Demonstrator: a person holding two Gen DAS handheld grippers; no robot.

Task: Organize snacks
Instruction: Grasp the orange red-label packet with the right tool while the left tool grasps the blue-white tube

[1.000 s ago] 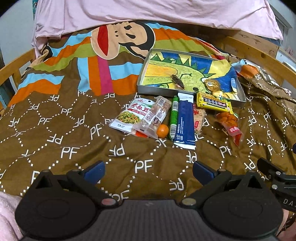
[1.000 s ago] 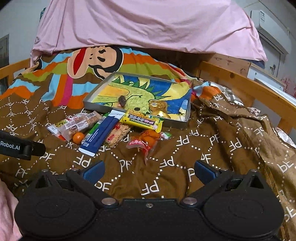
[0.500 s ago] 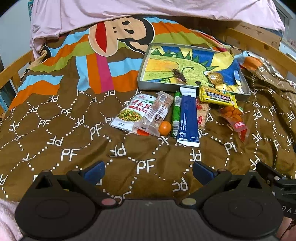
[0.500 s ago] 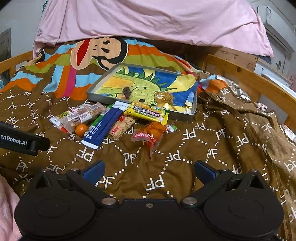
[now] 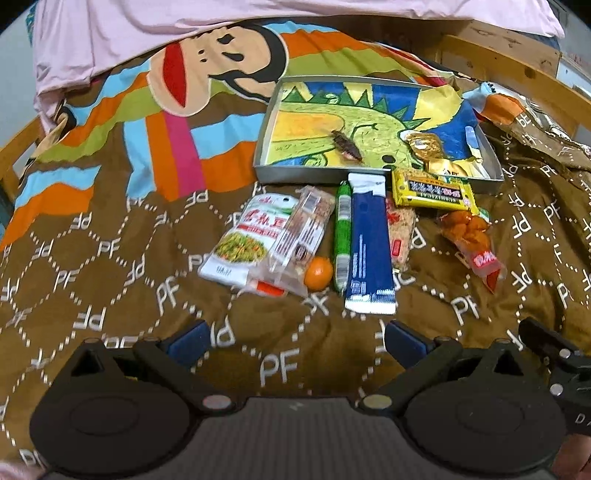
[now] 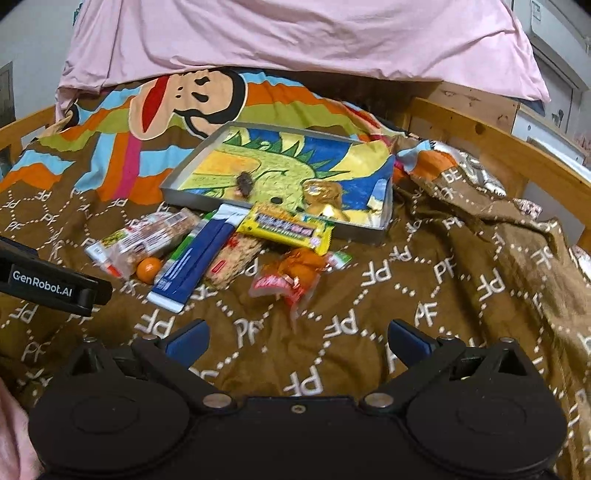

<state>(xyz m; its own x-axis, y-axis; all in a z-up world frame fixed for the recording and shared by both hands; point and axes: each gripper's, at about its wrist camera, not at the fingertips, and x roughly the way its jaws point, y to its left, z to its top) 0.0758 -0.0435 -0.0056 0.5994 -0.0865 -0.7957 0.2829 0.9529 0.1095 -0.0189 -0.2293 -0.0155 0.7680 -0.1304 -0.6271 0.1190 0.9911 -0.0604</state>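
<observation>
Brown bedspread (image 5: 110, 295): printed with white PF lettering, carries all the loose snacks.
Metal tray (image 5: 306, 176): at the far side of the snacks, lined with a dinosaur picture; holds a dark wrapped piece (image 5: 346, 145) and a gold-wrapped item (image 5: 424, 144).
Snack row, left to right: white pouch (image 5: 247, 240), clear bar pack (image 5: 303, 236) lying partly over it, small orange (image 5: 318, 272), green stick (image 5: 342, 236), blue packet (image 5: 369, 251), cracker pack (image 5: 399, 232), orange-filled clear bag (image 5: 471, 240).
Yellow bar (image 5: 434, 192): leaning on the tray's near wall, over the cracker pack's far end.
Left gripper (image 5: 295, 341): jaws wide apart, nothing between them, above bare bedspread just short of the blue packet.
Right gripper (image 6: 295, 341): jaws wide apart, holding nothing, near the orange-filled bag.
Pink cloth (image 6: 295, 33): draped across the far end.
</observation>
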